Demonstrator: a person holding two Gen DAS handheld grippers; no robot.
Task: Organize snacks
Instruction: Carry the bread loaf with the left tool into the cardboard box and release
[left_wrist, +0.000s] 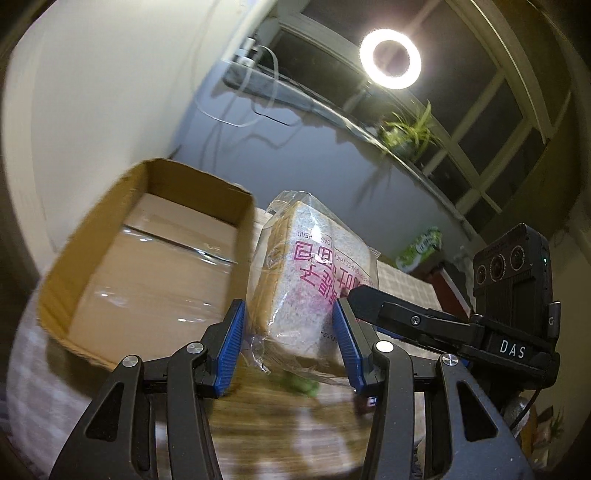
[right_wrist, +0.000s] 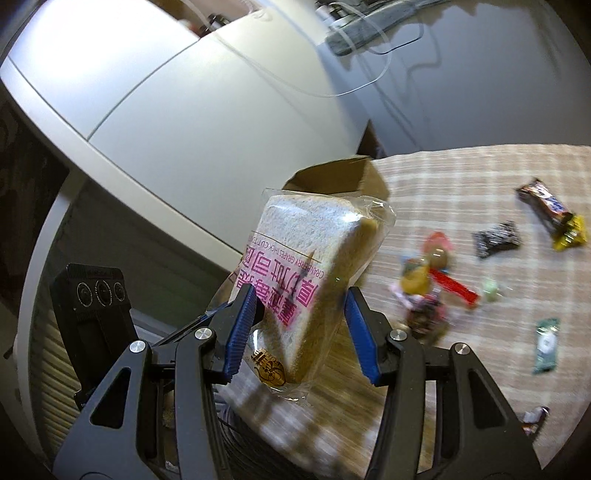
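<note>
Checked cloth (right_wrist: 461, 177) covers the table, with a white cabinet (right_wrist: 166, 110) behind it on the left and a dark window and a ring light (left_wrist: 390, 59) above in the left wrist view. A potted plant (left_wrist: 408, 131) sits on the sill below the light.

At the left of the left wrist view stands an open cardboard box (left_wrist: 144, 254), its taped floor bare. Just right of it, raised off the table, is the bread (left_wrist: 306, 280), a thick slice in a clear bag printed with pink characters. The left gripper (left_wrist: 287, 345) has the lower part of the bag between its blue pads; the left pad's contact is unclear. The right gripper (right_wrist: 301, 332) comes in from the right of that view, its finger (left_wrist: 373, 299) against the bag.

From the right wrist view, the other gripper's camera block sits far left, and one of its fingers reaches to the bag's left edge. The bread (right_wrist: 314, 266) stands tilted between the right gripper's pads, both close against the wrapper, so it looks clamped on the slice. The box (right_wrist: 332, 177) shows behind the top of the bread. Further right, loose snacks lie on the cloth: a blurred pile of wrappers (right_wrist: 428, 288), a black packet (right_wrist: 496, 238), a chocolate bar (right_wrist: 550, 212), and a green packet (right_wrist: 546, 345) nearer the edge.
</note>
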